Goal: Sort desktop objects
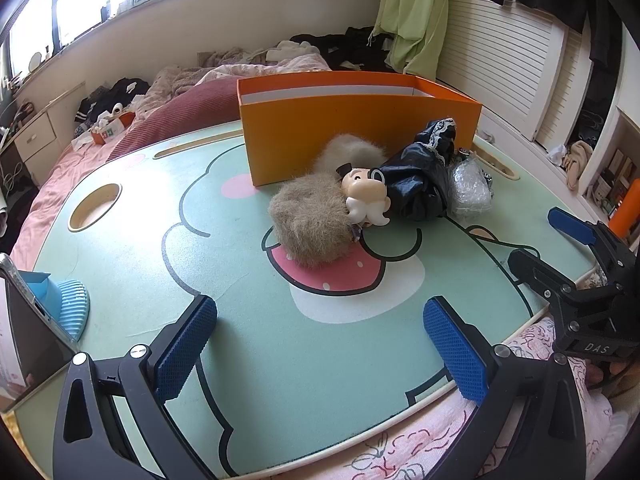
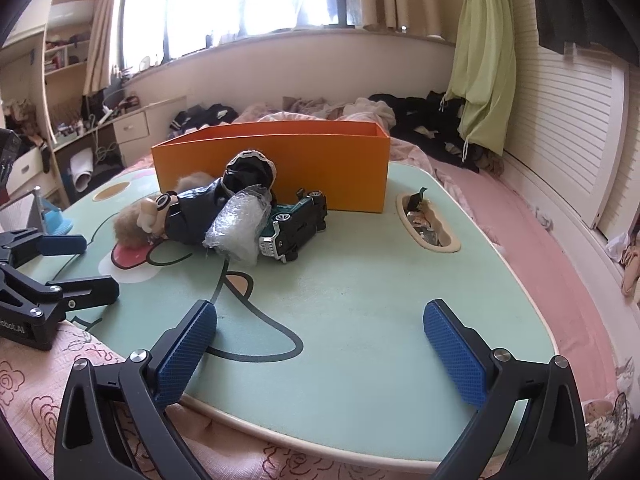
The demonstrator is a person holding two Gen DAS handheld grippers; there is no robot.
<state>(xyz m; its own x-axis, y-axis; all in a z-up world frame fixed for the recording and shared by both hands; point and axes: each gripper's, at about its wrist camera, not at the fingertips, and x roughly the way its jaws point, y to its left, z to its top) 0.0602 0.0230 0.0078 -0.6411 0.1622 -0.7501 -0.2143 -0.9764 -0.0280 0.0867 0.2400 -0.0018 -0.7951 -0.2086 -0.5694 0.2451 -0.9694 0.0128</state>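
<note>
Right wrist view shows the right gripper (image 2: pixel 320 340) with its two blue pads spread wide and nothing between them, low over the near edge of the one mint-green lap table (image 2: pixel 360 300). The left gripper (image 1: pixel 320 340), seen in its own view, is likewise spread and empty. Beyond them one cluster of things lies against the front wall of the single orange box (image 2: pixel 320 160): one doll (image 1: pixel 372 196) with two fluffy tan hair puffs and a glossy black dress, lying on its side; one bubble-wrapped bundle (image 2: pixel 238 226) touching the dress; and one dark green toy car (image 2: pixel 296 226) tipped on its side beside the bundle. One blue stand (image 1: pixel 68 300) holds one phone (image 1: pixel 28 344) at the table's left edge.
</note>
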